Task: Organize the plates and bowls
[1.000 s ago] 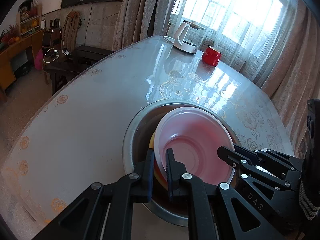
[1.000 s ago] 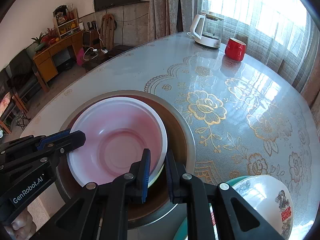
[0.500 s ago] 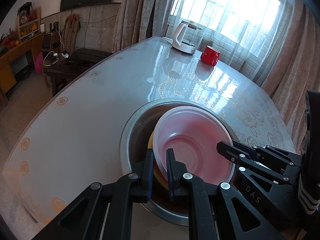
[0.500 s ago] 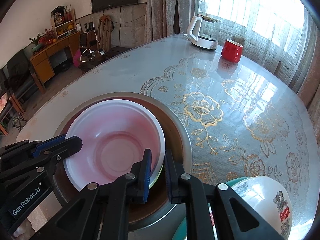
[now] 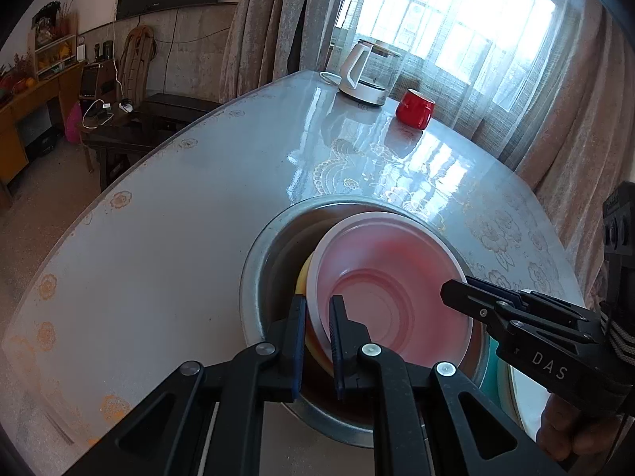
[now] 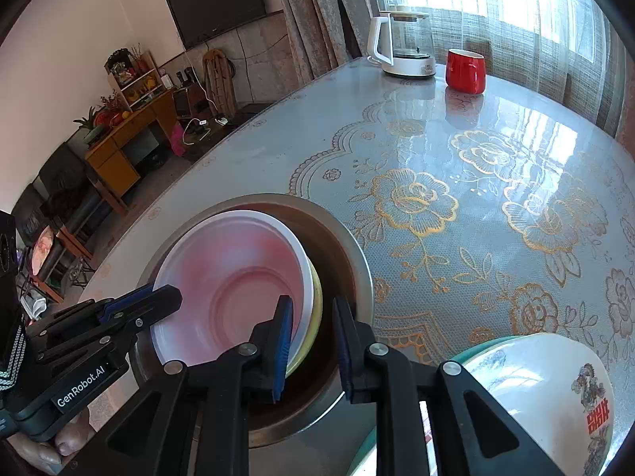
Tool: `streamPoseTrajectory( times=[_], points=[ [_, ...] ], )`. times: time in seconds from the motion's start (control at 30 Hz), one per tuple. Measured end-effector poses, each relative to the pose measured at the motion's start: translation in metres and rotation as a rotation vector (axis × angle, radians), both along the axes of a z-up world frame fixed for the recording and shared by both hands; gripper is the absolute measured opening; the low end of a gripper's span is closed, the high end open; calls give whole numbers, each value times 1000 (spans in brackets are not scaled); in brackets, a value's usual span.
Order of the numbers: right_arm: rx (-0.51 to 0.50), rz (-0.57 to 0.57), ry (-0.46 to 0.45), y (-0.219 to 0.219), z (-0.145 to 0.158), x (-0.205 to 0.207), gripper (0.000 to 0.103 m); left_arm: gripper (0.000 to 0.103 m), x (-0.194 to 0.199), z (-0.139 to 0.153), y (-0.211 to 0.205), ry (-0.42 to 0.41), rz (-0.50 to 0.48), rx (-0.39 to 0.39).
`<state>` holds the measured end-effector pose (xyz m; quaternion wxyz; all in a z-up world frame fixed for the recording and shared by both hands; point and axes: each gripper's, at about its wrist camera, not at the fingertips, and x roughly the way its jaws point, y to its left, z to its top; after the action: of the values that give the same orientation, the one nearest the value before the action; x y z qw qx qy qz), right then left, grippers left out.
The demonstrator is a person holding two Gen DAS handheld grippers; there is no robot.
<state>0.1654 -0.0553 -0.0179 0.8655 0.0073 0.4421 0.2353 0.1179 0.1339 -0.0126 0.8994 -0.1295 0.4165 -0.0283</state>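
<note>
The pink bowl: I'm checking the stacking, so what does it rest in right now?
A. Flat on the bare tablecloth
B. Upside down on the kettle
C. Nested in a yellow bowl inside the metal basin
C: the pink bowl sits in a yellow bowl within the metal basin.

Your pink bowl [image 5: 391,289] has a white rim and a rosy, translucent inside; under it a yellow bowl [image 6: 315,317] shows as a pale yellow edge. Both sit in the steel basin [image 5: 270,261], dull silver with a brownish interior. Your counter [image 6: 456,182] wears a grey lace-patterned cover with gold roses and scrolls. At your right you see a white bowl [image 6: 551,373] printed with red characters and a small figure, teal beneath it. The red mug [image 6: 465,70] is plain glossy red; the kettle [image 6: 403,45] is white with clear glass. Your left gripper [image 5: 318,341] and right gripper [image 6: 313,347] are black with blue pads.
</note>
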Motion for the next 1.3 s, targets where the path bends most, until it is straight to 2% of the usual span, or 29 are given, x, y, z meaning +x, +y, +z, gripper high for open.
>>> streamPoseTrajectory(
  times=[0.1, 0.2, 0.3, 0.37, 0.43, 0.53, 0.63, 0.83, 0.93, 1.1, 1.2, 1.3],
  points=[
    [-17, -1, -7, 4, -2, -1, 20, 12, -1, 0, 0, -3, -4, 2],
    [-44, 13, -18, 13, -2, -2, 11, 12, 0, 0, -1, -2, 5, 14],
    [-103, 23, -45, 22, -2, 1, 10, 13, 0, 1, -1, -3, 4, 8],
    [-118, 26, -49, 22, -3, 3, 10, 14, -1, 3, -5, -18, -7, 32],
    [-109, 24, -38, 20, -4, 6, 10, 17, -2, 4, -11, -35, -11, 92],
    [-109, 23, -40, 18, -5, 7, 11, 17, -2, 2, -13, -35, -10, 103],
    [-117, 28, -52, 20, -5, 2, 14, 16, -1, 0, -13, -25, 7, 120],
    [-39, -9, -14, 7, -3, -2, 27, 16, -5, -2, -12, -21, 13, 129],
    [2, -16, -17, 1, 1, -10, 29, 16, -7, -3, -11, -21, 19, 131],
    [1, -20, -47, -1, 4, -21, 29, 16, -13, 0, -14, -36, 29, 159],
    [-20, -22, -72, 2, 4, -27, 19, 16, -15, 3, -17, -50, 25, 158],
    [-30, -24, -81, 4, 3, -26, 13, 17, -16, 4, -19, -60, 25, 162]
  ],
)
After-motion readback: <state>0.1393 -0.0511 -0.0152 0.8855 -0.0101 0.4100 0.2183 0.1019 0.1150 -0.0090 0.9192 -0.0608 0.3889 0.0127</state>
